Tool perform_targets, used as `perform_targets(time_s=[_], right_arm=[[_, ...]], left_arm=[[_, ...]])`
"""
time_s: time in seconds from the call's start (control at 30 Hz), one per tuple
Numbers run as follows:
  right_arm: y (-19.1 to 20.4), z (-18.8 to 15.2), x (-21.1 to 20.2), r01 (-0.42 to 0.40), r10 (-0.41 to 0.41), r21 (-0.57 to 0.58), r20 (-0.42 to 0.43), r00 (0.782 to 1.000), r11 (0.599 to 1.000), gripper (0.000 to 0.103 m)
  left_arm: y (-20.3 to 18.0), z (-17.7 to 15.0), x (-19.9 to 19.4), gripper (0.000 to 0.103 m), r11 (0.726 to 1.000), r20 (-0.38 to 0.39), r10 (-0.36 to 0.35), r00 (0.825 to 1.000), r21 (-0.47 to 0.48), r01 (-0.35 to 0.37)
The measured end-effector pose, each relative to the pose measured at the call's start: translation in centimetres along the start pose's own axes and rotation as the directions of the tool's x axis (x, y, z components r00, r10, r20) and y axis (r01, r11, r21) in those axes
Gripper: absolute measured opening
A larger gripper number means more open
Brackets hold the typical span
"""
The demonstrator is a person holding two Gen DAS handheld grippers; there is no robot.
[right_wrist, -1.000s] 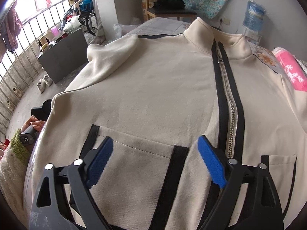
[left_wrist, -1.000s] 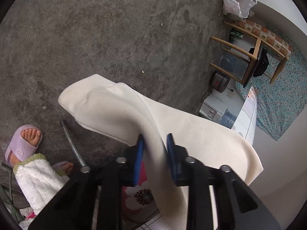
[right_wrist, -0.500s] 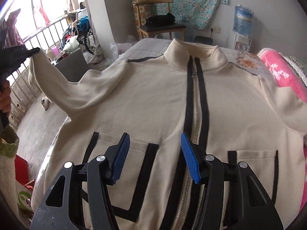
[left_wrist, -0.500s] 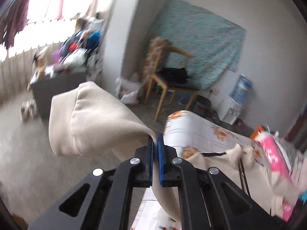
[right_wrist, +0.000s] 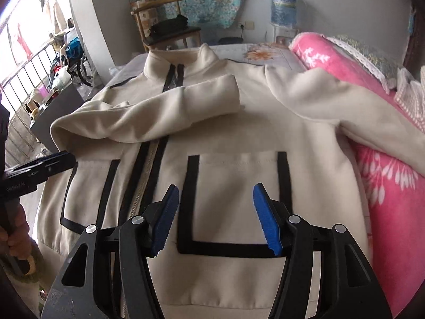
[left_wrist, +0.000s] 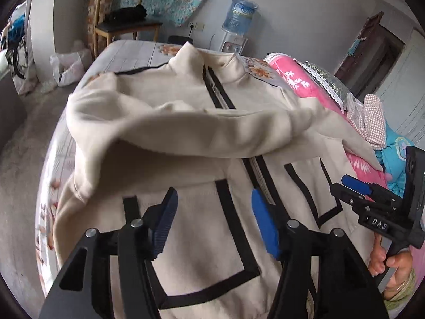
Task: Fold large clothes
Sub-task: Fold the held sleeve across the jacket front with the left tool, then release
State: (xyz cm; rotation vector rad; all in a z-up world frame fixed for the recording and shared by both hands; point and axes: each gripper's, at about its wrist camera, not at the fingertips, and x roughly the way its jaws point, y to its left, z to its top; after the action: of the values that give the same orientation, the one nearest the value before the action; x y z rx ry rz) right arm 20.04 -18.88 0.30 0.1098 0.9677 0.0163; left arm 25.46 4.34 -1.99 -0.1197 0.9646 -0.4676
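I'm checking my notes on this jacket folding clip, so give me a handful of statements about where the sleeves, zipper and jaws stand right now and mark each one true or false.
1. One sleeve of the cream jacket lies folded across its chest. True.
2. The left gripper is clamped on that sleeve. False: its jaws are apart and hold nothing.
3. The right gripper has open jaws over a black-trimmed pocket. True.
4. The other sleeve is also folded onto the chest. False: it trails out toward the pink blanket.
5. The jacket's zipper is undone and the front spread open. False: the front is closed, with the black-edged zipper running down the middle.
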Motion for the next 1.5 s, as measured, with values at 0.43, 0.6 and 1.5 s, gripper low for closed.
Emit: perform_targets(time_s=[0.43,0.6,1.5], right_arm=[[-4.9,6.4,5.1,-0.278,0.322,0.292,-0.115,0.940,0.915,0.055],[-5.5,8.6,10.1,-0.207,0.276,0.302,-0.209,0.938,0.931,0.044],[-7.7,10.4,8.1,0.042,-0.039,0.039,-0.070,0.997,0.998,0.004]], left_arm=[[7.1,-3.5,-1.8,0.053,0.959,-0.025,0.277,0.961,-0.048,-0.278],[7.9,-4.1,-1.4,0.050,0.949,-0.009,0.315,0.949,-0.031,-0.315],[9.5,-3.6,-1.4,0.012,0.903,0.020,0.430,0.902,-0.012,-0.430]])
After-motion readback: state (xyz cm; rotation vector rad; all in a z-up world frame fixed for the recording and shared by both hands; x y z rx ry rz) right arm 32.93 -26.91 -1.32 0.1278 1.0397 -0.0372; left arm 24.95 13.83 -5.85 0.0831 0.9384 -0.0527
